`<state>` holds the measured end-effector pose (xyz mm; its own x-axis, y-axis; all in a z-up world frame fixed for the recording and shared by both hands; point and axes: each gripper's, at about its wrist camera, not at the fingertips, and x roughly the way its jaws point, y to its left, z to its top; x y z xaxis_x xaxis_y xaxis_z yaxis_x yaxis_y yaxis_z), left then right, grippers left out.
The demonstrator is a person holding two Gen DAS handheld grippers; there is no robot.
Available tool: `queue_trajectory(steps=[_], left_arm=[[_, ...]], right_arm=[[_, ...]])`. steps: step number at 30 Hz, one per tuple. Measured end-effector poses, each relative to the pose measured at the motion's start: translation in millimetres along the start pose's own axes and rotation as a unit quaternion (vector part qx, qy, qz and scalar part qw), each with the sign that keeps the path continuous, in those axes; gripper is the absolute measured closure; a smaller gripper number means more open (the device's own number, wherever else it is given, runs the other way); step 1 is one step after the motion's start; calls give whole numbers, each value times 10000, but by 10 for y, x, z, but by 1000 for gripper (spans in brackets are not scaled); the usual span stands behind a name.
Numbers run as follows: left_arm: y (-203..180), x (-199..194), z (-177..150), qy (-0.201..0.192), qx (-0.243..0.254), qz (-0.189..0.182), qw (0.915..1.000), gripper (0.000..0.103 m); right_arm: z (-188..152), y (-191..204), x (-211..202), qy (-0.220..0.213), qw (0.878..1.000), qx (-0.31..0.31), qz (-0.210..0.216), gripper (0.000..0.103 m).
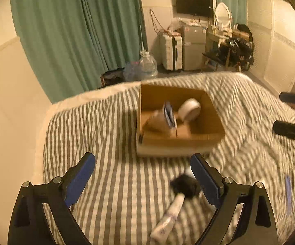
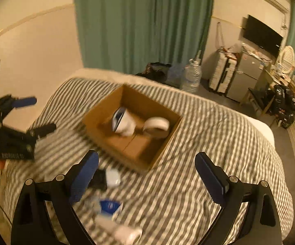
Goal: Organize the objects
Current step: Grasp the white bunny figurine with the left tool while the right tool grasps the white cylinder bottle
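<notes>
Partway through, by the look of it. Ahead of both claws, cardboard box [image 1: 180,122] on striped bed [image 1: 116,173] holding tape roll [image 1: 189,109] and blurred pouch [image 1: 163,116]. Left claw [image 1: 143,163] spread, empty; right claw [image 2: 147,161] spread, empty. Below them, tube [image 1: 167,218], black item [image 1: 185,185], blue-white packet [image 2: 110,206] unpacked.

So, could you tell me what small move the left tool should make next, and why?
Probably lower the open left tool onto the white tube just below it: it holds nothing, the tube lies loose on the striped bedding, and the cardboard box already holds items.
</notes>
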<state>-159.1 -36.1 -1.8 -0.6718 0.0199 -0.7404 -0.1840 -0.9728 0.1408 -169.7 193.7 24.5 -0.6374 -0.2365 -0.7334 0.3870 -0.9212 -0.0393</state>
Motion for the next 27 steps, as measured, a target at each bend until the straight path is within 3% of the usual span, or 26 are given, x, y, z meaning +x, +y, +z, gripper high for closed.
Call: queue_trajectory(steps=[7, 14, 20, 27], left_arm=[[-27, 35, -721, 186, -208, 491, 9984, 6], [-142, -71, -1169, 119, -605, 903, 9940, 6], [-437, -128, -1435, 326, -352, 596, 9971, 6], [-621, 3, -1622, 611, -174, 414, 9971, 6]], right_arm=[[-662, 121, 53, 231, 9988, -375, 225, 7], [-1164, 285, 354, 667, 9918, -981, 467, 7], [-1377, 460, 534, 923, 9838, -1353, 732, 7], [-1494, 602, 712, 1122, 9763, -1733, 642, 9]])
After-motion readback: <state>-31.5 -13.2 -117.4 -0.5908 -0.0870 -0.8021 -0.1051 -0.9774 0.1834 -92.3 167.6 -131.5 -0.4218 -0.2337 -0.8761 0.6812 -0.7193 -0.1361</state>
